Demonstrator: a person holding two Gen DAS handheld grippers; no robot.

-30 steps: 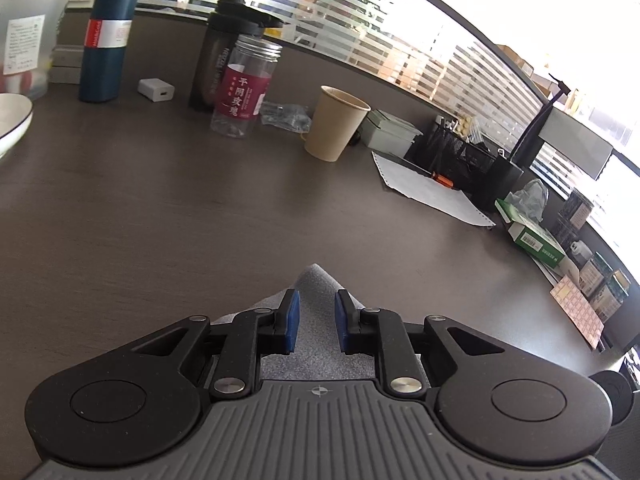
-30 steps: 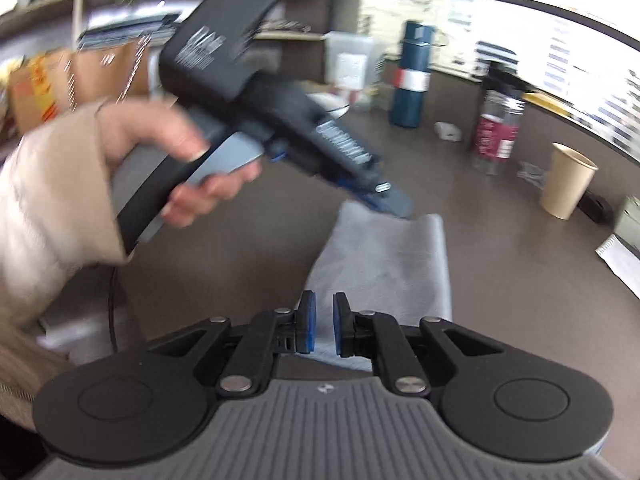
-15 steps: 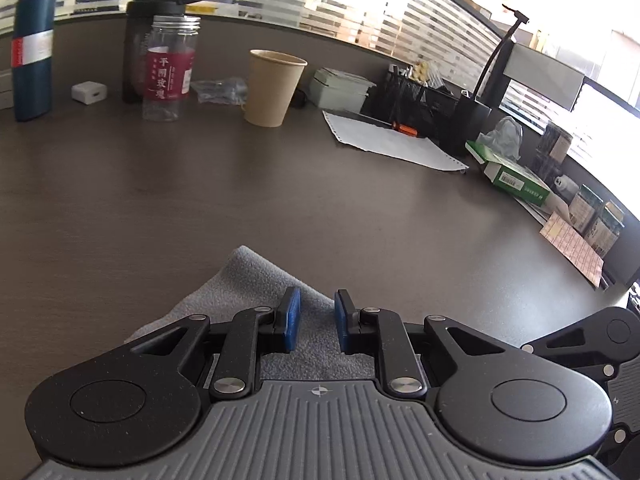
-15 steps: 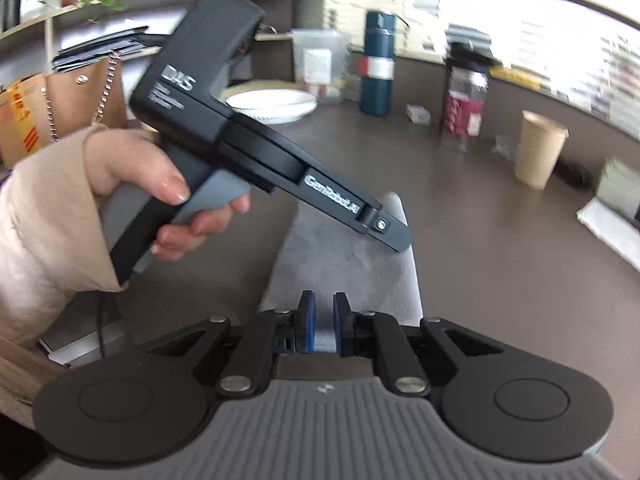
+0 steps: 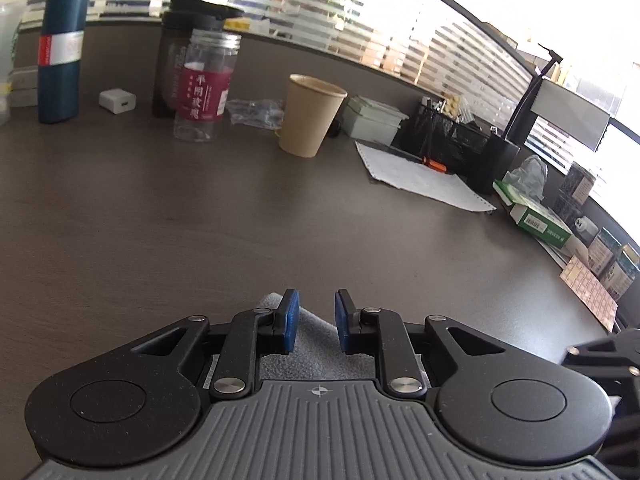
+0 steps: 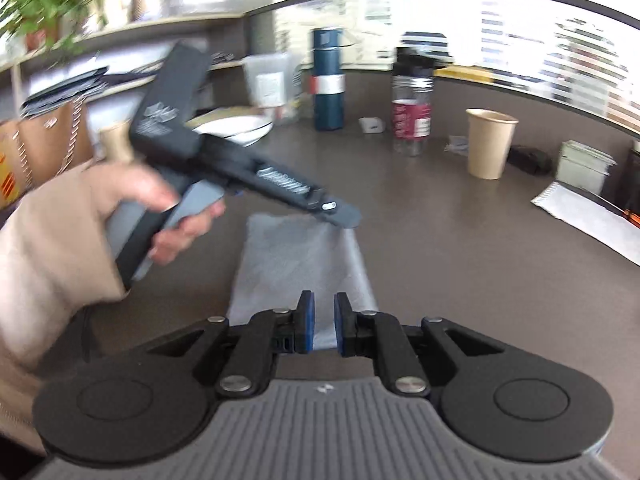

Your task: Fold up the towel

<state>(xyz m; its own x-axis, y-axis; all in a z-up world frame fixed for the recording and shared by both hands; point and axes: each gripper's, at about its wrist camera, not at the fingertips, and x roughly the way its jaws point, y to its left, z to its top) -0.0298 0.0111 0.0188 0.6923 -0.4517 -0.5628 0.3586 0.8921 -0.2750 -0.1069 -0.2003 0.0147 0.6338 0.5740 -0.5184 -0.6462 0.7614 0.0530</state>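
Note:
A grey towel (image 6: 296,264) lies folded into a long strip on the dark table (image 6: 460,248). In the right wrist view my right gripper (image 6: 322,322) is over its near end, pads a little apart with towel showing in the gap. My left gripper (image 6: 348,218), held in a hand, hovers over the towel's far right corner. In the left wrist view the left gripper (image 5: 316,320) is open, with a towel corner (image 5: 310,330) lying below and between its pads, not pinched.
At the back of the table stand a blue thermos (image 5: 60,44), a dark shaker (image 5: 180,52), a clear bottle with red label (image 5: 206,88) and a paper cup (image 5: 310,114). A white paper sheet (image 5: 420,178), a desk organiser (image 5: 452,136) and boxes (image 5: 536,220) sit right. A white bowl (image 6: 236,128) stands far left.
Both grippers' pads have spread apart. The left gripper has turned back to the left over the towel's corner, and less towel shows ahead of it.

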